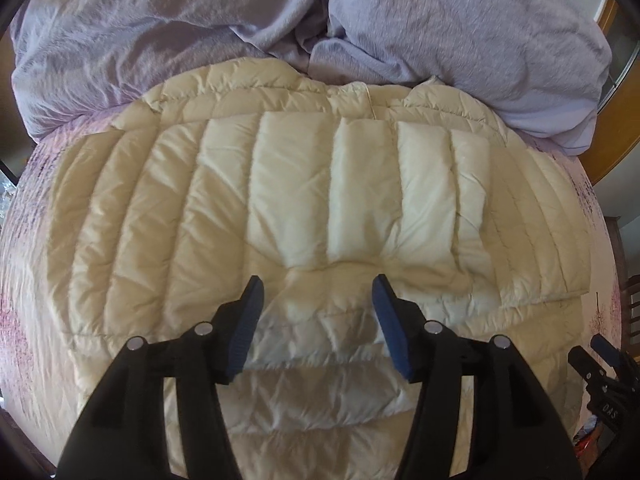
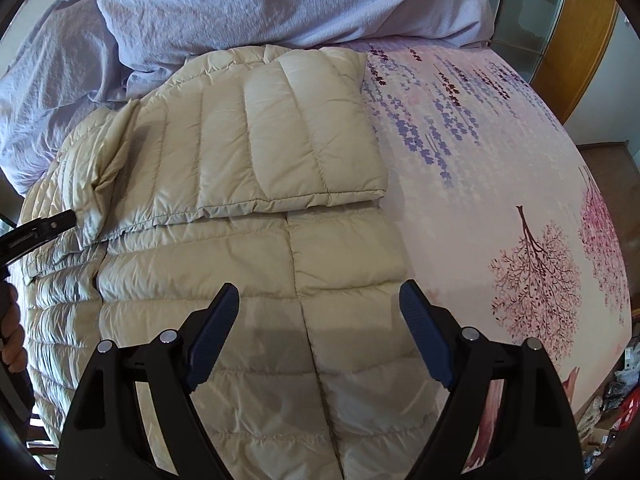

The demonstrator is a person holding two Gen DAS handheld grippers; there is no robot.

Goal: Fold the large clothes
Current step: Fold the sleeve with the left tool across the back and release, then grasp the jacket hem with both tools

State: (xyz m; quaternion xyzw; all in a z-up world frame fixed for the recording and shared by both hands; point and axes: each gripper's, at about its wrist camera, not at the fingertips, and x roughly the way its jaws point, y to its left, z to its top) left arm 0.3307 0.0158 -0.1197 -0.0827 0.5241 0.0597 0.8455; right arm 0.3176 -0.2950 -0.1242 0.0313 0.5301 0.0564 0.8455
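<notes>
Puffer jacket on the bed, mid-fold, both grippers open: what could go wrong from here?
1. The folded-over section of the cream puffer jacket looks puffy and is held by neither the left gripper nor the right gripper; it may spring back open.
2. The shell looks slick, so a shallow pinch could slip.
3. The lilac duvet lies against the jacket's far edge and could get caught in the next fold.

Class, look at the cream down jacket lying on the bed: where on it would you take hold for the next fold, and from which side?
Grip the down jacket at its near hem edge, coming from above on the bare bedsheet side. There it lies flat and thin, with nothing folded over it, so an open claw could probably pinch it.
</notes>
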